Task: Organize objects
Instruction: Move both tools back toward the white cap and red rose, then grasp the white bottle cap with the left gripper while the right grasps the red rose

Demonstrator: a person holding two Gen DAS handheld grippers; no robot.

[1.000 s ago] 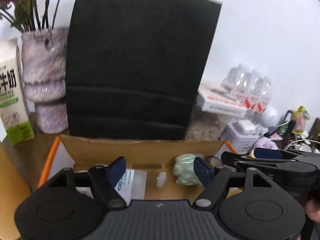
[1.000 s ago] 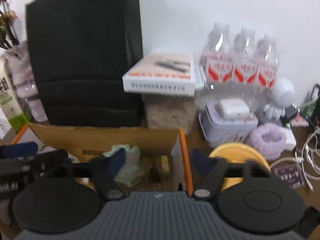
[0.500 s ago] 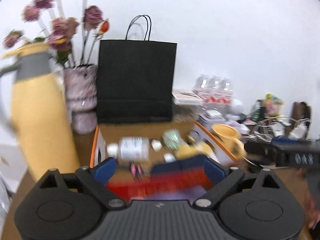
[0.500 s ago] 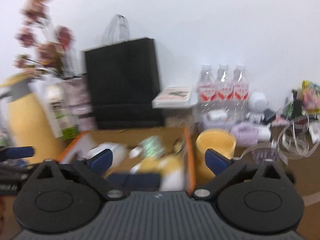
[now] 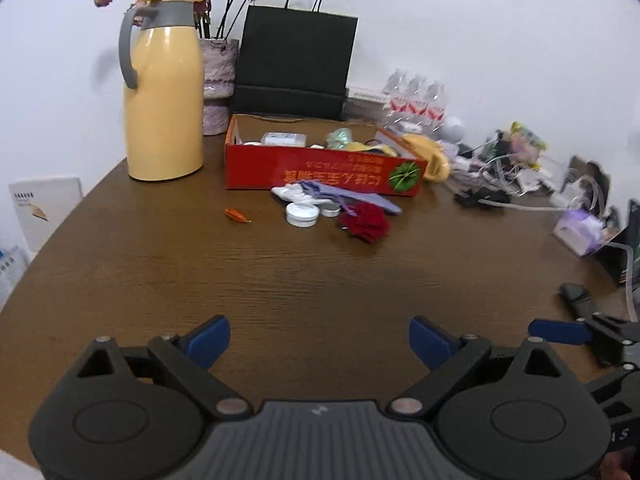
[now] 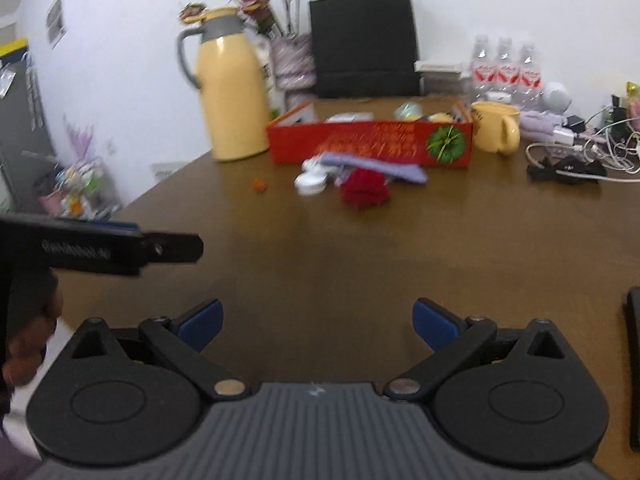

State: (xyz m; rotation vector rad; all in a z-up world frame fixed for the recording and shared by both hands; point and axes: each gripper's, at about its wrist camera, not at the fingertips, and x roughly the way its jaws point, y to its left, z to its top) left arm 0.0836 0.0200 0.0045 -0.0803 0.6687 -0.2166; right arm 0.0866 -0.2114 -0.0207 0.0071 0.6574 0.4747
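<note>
A red cardboard box [image 5: 320,172] [image 6: 370,146] with several small items inside stands at the far side of the brown table [image 5: 280,280]. In front of it lie a red fluffy ball [image 5: 365,225] [image 6: 365,191], a purple cloth [image 5: 352,197] [image 6: 380,168], white round lids [image 5: 303,215] [image 6: 311,181] and a small orange piece [image 5: 237,215] [image 6: 259,185]. My left gripper [image 5: 319,340] is open and empty, low over the near table. My right gripper [image 6: 316,322] is open and empty, beside it on the right.
A yellow thermos jug [image 5: 162,88] [image 6: 230,80], a flower vase [image 5: 216,84] and a black paper bag [image 5: 294,62] [image 6: 362,40] stand behind the box. A yellow mug [image 6: 496,128], water bottles [image 6: 504,68] and tangled cables [image 6: 580,160] crowd the right side.
Both grippers have pulled back from over the box toward the near table edge and opened wider. The whole table is now in view.
</note>
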